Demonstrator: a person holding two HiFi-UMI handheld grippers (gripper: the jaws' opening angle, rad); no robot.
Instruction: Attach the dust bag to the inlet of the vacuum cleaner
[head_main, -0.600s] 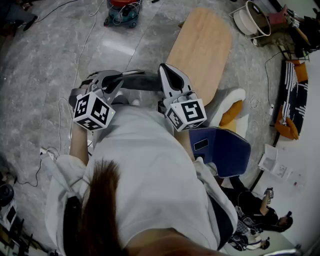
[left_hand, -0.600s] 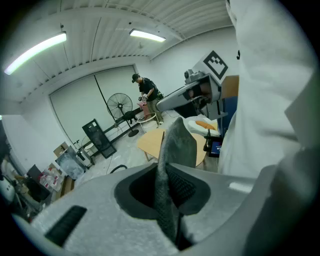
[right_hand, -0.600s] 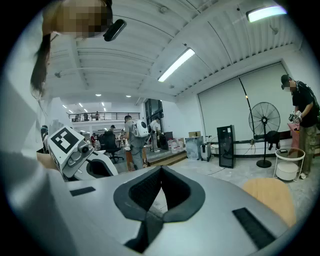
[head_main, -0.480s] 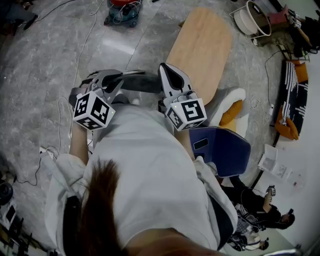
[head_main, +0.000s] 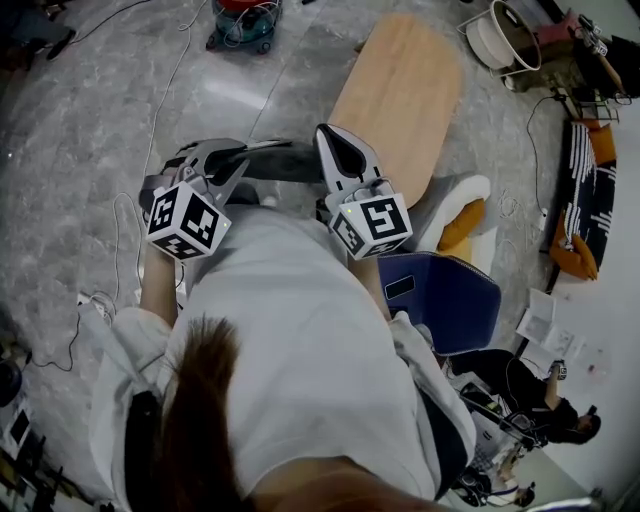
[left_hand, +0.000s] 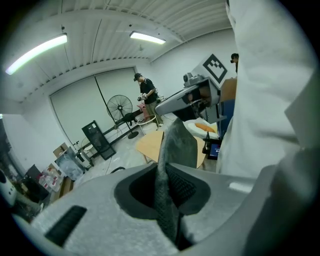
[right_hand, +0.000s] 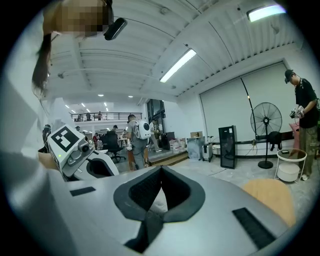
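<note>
Since half a second ago almost nothing has moved. Both grippers are sitting where they were, and only the bystander in black at the lower right edge has bent lower over the clutter there.

Nearest to me, the wearer's white shirt is filling the lower half of the head view.

Just past it, the grey left gripper with its black-and-white marker cube is pointing down and to the right. In its own view the left gripper is nearly closed and pinching a fold of the dark grey woven-cloth dust bag, which is standing up out of the pads.

In the head view the dust bag is stretching as a band across to the grey-and-white right gripper, which is pointing away from me. In its own view the right gripper is pressed fully closed, tip to tip. A dark fold of the same cloth is showing low in its throat, so both tongs are gripping the bag in the air in front of the wearer's chest.

A blue box-shaped seat is standing just right of the wearer.

Beyond the grippers, a light oval wooden tabletop is lying on the grey marbled floor.

Farther off at the top edge, a red-topped canister vacuum cleaner on a teal base is standing well apart from the bag.

Farthest, a black pedestal fan is standing by the wall.
</note>
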